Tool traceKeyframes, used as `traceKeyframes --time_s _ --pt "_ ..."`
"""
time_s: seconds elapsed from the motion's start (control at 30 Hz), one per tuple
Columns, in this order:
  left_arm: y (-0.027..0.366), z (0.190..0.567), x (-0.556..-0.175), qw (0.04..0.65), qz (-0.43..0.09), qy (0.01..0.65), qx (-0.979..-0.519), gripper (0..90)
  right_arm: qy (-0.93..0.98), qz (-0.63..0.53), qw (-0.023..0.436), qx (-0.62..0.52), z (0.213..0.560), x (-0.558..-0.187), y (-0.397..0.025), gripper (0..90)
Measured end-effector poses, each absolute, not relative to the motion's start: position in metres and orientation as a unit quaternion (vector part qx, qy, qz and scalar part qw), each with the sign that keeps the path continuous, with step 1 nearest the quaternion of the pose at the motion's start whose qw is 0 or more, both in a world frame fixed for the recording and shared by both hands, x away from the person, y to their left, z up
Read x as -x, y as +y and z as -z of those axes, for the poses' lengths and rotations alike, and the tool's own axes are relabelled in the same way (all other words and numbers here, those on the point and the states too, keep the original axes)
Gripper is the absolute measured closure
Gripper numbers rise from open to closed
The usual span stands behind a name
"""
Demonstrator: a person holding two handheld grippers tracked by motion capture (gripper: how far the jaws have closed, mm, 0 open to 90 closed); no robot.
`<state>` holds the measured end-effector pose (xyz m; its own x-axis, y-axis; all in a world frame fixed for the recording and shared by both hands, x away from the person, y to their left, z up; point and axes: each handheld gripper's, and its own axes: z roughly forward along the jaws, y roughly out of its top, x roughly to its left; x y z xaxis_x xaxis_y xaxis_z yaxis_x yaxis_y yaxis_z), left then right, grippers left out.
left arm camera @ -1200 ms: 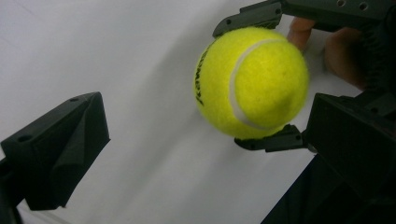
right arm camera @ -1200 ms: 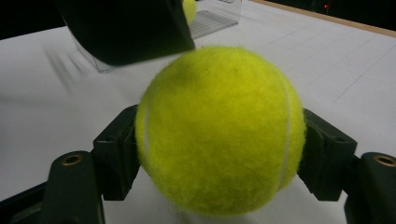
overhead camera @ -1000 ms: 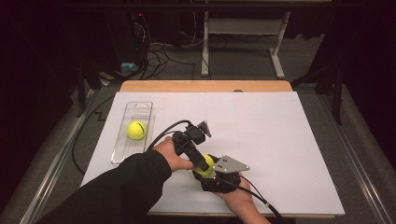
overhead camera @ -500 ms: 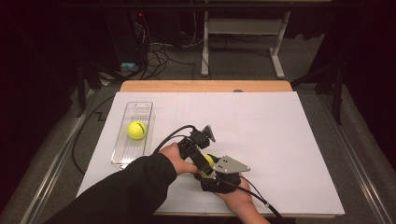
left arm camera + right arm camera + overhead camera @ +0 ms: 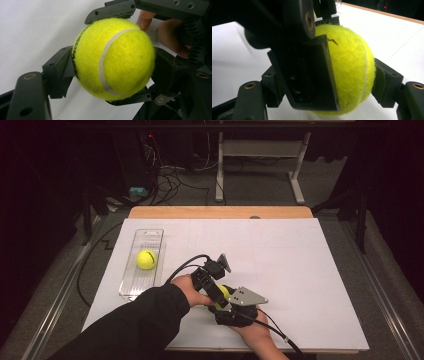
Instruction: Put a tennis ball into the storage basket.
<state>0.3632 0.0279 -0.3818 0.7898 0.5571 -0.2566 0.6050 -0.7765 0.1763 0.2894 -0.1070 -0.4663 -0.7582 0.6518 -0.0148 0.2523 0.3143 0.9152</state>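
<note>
Both the left gripper [image 5: 113, 60] and right gripper [image 5: 329, 82] have jaws pinching one tennis ball [image 5: 113, 58] above the worktop [image 5: 300, 265]. If either lets go unevenly, I reckon the ball could squirt out and roll away.

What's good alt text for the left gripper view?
A yellow tennis ball up close, clamped between the left hand-held gripper's black jaws over a white table. The other hand-held gripper's jaws touch the ball above and below, with fingers behind.
</note>
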Motion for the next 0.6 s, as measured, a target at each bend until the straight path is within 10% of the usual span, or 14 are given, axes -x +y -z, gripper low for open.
traceKeyframes --time_s 0.6 --pt "0.0322 0.3754 -0.3667 0.123 0.074 0.316 -0.938 26.5 0.781 -0.517 0.199 -0.288 0.4674 -0.2901 -0.1107 0.9"
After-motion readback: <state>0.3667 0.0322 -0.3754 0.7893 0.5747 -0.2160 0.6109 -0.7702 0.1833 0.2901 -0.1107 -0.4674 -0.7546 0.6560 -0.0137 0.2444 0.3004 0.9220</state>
